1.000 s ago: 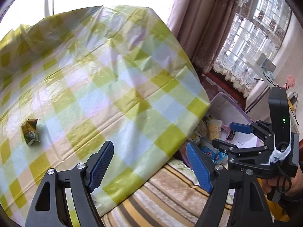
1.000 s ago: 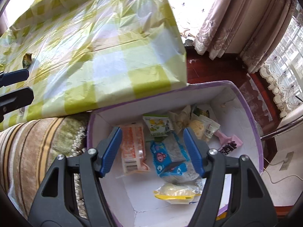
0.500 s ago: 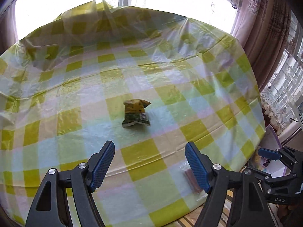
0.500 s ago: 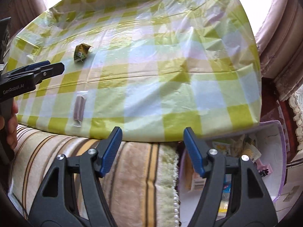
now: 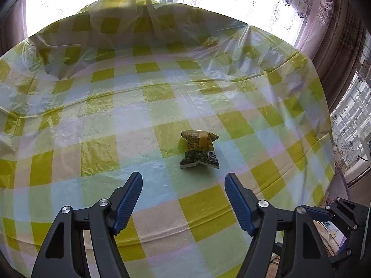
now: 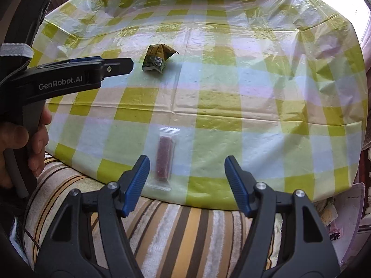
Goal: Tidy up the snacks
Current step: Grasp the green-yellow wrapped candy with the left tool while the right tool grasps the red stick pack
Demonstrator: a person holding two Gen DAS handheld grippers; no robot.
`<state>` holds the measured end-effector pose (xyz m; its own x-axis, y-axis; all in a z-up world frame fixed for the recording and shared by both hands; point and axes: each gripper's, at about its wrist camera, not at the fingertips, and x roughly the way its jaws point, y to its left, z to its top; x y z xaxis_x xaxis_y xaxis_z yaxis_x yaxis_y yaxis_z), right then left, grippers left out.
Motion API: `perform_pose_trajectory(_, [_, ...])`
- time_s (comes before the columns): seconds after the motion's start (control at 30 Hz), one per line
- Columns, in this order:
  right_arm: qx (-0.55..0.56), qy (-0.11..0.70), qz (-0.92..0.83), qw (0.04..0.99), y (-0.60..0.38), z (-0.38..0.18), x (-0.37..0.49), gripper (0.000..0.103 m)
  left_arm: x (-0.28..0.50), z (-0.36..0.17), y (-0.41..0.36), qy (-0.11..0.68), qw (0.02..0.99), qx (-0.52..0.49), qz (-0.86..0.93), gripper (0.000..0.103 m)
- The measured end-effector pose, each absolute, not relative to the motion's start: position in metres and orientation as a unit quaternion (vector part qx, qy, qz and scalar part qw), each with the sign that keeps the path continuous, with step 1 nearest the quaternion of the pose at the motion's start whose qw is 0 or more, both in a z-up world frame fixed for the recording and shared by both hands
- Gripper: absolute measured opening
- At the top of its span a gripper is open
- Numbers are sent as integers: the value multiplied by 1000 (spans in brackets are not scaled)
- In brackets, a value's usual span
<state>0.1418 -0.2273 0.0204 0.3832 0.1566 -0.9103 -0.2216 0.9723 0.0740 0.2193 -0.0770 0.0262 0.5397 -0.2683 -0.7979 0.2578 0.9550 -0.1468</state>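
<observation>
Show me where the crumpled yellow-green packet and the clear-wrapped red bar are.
crumpled yellow-green packet (image 5: 199, 149): left wrist view, middle of the wrapper.
clear-wrapped red bar (image 6: 164, 157): right wrist view, middle of the red bar.

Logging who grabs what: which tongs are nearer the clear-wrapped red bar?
Right. The right tongs hang open just above the red bar at the table edge; the left tongs, closing on nothing, point at the crumpled yellow-green packet farther in.

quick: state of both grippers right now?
Left gripper: empty, jaws closing, green snack packet ahead, untouched.
Right gripper: open, empty, red bar in clear wrapper near its left finger.
</observation>
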Motion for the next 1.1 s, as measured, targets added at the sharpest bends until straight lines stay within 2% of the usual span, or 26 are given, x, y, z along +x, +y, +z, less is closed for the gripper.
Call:
perform_pose_trajectory(0.07, [-31, 549, 115, 827, -223, 16, 144, 70, 226, 25, -79, 457, 875, -12, -158, 74])
perform_pose_trajectory(0.23, [-33, 558, 115, 821, -215, 6, 151, 61, 243, 18, -86, 461, 871, -15, -167, 73])
perform_pose_trajectory(0.37, [-34, 562, 116, 818, -213, 2, 154, 53, 259, 12, -93, 467, 866, -23, -177, 69])
perform_pose_trajectory(0.53, [-37, 558, 113, 821, -212, 2, 155, 51, 274, 2, -99, 478, 859, -30, -179, 61])
perform_pose_trajectory(0.6, [-43, 555, 109, 824, -210, 2, 157, 44, 277, -2, -100, 483, 856, -33, -181, 46])
perform_pose_trajectory(0.67, [-48, 552, 107, 826, -209, 2, 157, 30, 279, -6, -100, 487, 853, -36, -186, 38])
perform_pose_trajectory(0.77, [-49, 550, 109, 827, -207, 2, 157, 20, 276, -6, -100, 482, 856, -34, -185, 36])
perform_pose_trajectory(1.1, [-29, 546, 100, 832, -216, 7, 157, 15, 260, -4, -95, 473, 863, -37, -175, 33])
